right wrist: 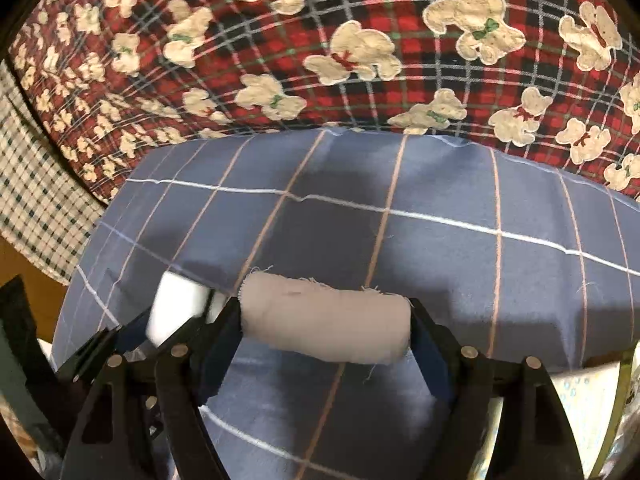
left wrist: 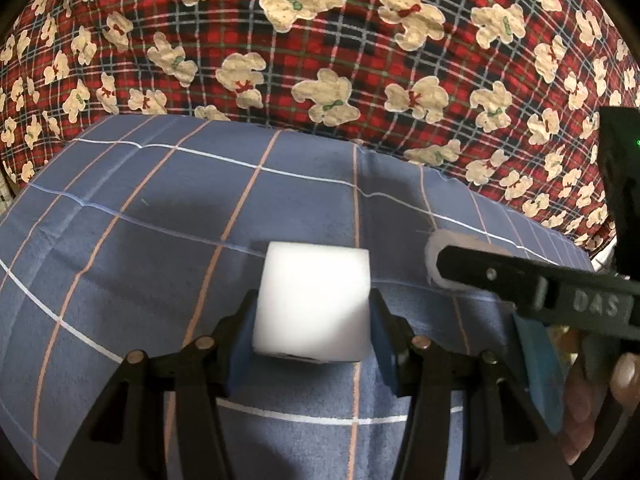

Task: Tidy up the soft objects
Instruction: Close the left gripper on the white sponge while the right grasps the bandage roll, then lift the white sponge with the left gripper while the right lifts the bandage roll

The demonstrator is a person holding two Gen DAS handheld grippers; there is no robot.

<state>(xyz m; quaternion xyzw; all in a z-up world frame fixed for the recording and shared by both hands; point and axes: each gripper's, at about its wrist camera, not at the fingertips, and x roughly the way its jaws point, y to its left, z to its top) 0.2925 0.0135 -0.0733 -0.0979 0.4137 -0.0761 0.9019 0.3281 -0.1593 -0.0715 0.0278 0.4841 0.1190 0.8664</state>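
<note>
A white foam cube [left wrist: 312, 304] sits between the blue pads of my left gripper [left wrist: 312, 320], which is shut on it just above a blue checked pillow [left wrist: 160, 220]. To its right, my right gripper [right wrist: 324, 312] has a grey rolled cloth [right wrist: 320, 326] spanning its two fingers, both pads against the roll's ends. The roll hangs above the same pillow [right wrist: 480, 260] with its shadow below. The left wrist view shows one end of the cloth roll [left wrist: 434, 256] behind a right finger [left wrist: 500, 276]. The cube [right wrist: 180, 300] appears at the left of the right wrist view.
Behind the pillow lies a red plaid blanket with teddy-bear prints [left wrist: 320, 60]. A green-and-white checked cloth [right wrist: 32, 200] hangs at the left edge. A person's fingers [left wrist: 624, 372] grip the right tool. Crinkly packaging [right wrist: 580, 400] shows at the lower right.
</note>
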